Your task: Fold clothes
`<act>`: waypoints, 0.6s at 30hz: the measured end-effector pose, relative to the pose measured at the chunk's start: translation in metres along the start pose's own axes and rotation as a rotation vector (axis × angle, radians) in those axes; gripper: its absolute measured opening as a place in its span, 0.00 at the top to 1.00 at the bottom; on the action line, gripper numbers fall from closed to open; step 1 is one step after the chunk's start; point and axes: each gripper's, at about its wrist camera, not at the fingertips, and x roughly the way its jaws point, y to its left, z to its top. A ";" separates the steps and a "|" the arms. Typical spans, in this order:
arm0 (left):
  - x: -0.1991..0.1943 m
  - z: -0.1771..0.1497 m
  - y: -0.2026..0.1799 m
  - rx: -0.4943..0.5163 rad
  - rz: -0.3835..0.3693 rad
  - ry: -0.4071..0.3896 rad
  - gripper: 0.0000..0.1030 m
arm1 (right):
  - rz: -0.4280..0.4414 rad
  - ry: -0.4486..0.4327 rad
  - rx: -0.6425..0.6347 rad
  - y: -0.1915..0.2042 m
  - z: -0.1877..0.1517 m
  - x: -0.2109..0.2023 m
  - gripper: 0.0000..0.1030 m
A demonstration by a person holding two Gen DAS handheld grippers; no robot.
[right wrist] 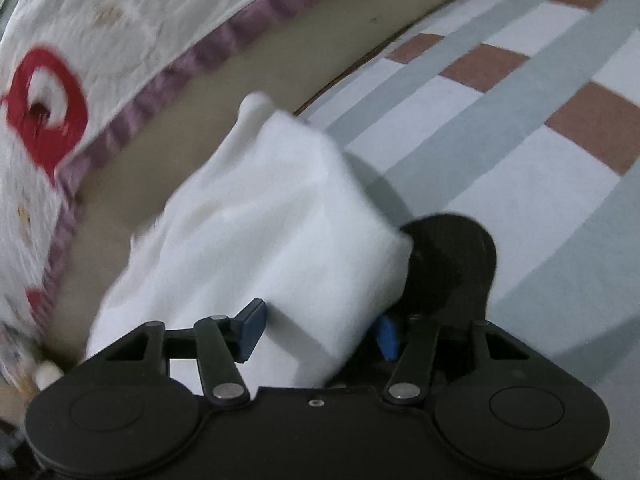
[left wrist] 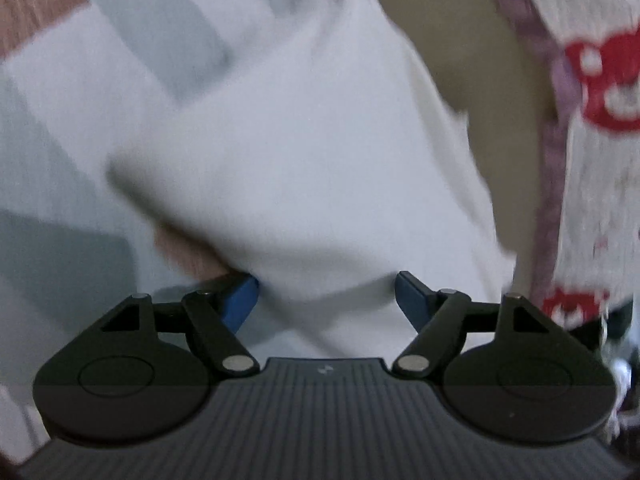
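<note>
Clearly, we have a white garment [left wrist: 304, 152] lying between the spread blue fingers [left wrist: 240, 300] of our left gripper [left wrist: 326, 296], whose jaws stand wide. Our right gripper [right wrist: 320, 330] is likewise wide, with the cloth draped across its gap. At one o'clock in the right wrist view lies a checked sheet [right wrist: 520, 128]; at ten o'clock, a patterned quilt [right wrist: 100, 40].
</note>
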 end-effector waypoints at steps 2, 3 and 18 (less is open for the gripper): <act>0.004 0.013 0.007 -0.047 -0.008 -0.003 0.27 | -0.001 0.006 0.001 0.001 0.007 0.004 0.39; 0.005 0.020 0.013 -0.093 -0.024 0.002 0.28 | -0.012 0.011 -0.019 0.004 0.009 0.007 0.39; 0.006 0.006 -0.012 0.155 0.079 -0.045 0.24 | -0.016 -0.019 -0.028 -0.001 0.025 0.018 0.35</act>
